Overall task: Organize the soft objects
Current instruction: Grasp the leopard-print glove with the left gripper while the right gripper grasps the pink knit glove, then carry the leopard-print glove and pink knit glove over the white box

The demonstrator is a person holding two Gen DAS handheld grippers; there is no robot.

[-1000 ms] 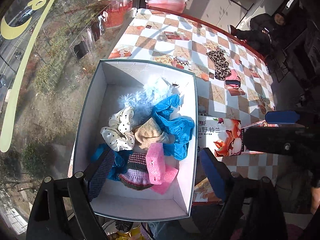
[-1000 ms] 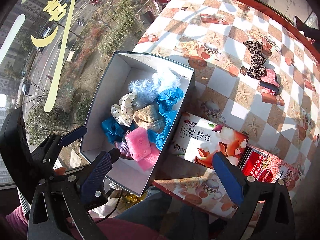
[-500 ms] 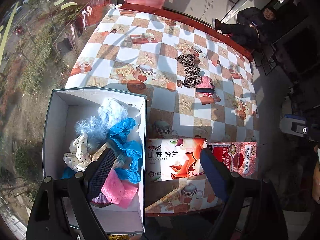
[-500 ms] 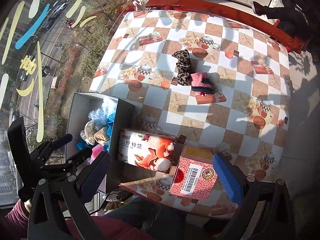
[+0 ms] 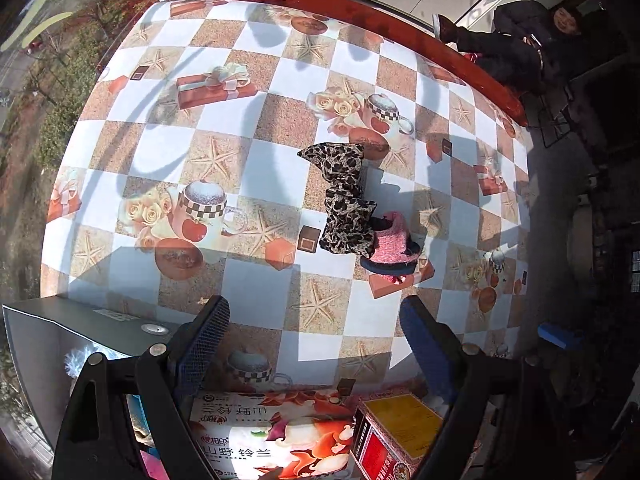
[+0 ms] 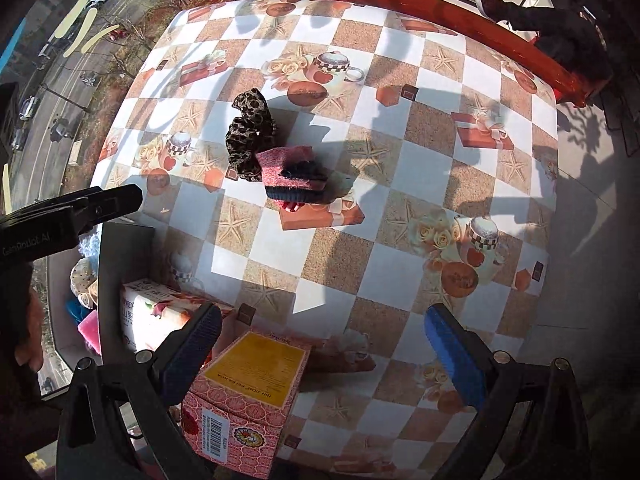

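A leopard-print scrunchie (image 5: 345, 196) (image 6: 250, 136) lies mid-table, touching a pink and dark knitted piece (image 5: 390, 246) (image 6: 294, 178). Both sit ahead of my grippers, which hang above the table. My left gripper (image 5: 316, 332) is open and holds nothing; its fingers frame bare tablecloth. My right gripper (image 6: 320, 336) is also open and holds nothing. The grey box (image 5: 36, 344) (image 6: 120, 264) holding several soft items lies at the lower left, mostly hidden behind the gripper bodies. The left gripper's body shows at the left of the right wrist view.
A tissue pack (image 5: 264, 436) (image 6: 152, 320) and a red and yellow carton (image 5: 396, 432) (image 6: 248, 392) stand at the near table edge beside the box. The checkered tablecloth (image 5: 248, 120) has a red wooden rail (image 5: 360, 16) at its far side. A person in dark clothes (image 5: 532, 40) sits beyond it.
Both grippers have swung from above the box to the right, over the table. The box has slid to the lower left of both views, and the scrunchie and knitted piece now lie ahead.
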